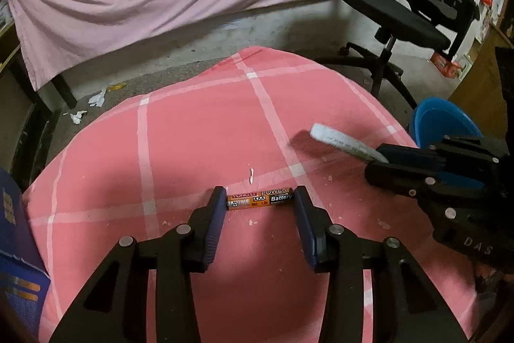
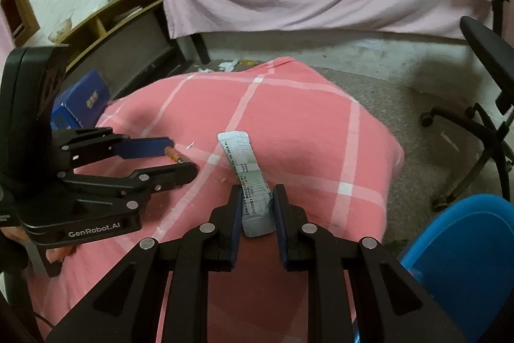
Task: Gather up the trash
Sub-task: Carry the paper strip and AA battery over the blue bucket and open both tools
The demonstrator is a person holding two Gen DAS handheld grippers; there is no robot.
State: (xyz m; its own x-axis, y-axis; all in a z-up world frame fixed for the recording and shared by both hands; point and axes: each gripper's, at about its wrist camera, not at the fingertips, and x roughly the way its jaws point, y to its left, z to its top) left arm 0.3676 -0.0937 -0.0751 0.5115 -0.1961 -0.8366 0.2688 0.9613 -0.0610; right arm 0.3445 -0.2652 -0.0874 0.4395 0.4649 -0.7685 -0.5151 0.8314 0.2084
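Pink checked cloth (image 1: 199, 130): left gripper (image 1: 259, 203) brackets orange-black AAA battery (image 1: 259, 199) end to end, grip unclear; right gripper (image 2: 257, 208) clamps silver blister strip (image 2: 247, 179). Blue bin (image 2: 465, 253) nearby; neither item binned yet.

Left claw (image 1: 259, 202) angled down, jaws part-spread; right claw (image 2: 257, 201) angled down, jaws nearly together, clamping.

bin (image 2: 465, 253): cut by right and bottom edges | strip (image 2: 253, 201): print too small to read, lower sides behind right gripper (image 2: 257, 198) pads | box (image 1: 19, 246): cut by left edge, text blurred | chair (image 2: 482, 105): cut by right edge
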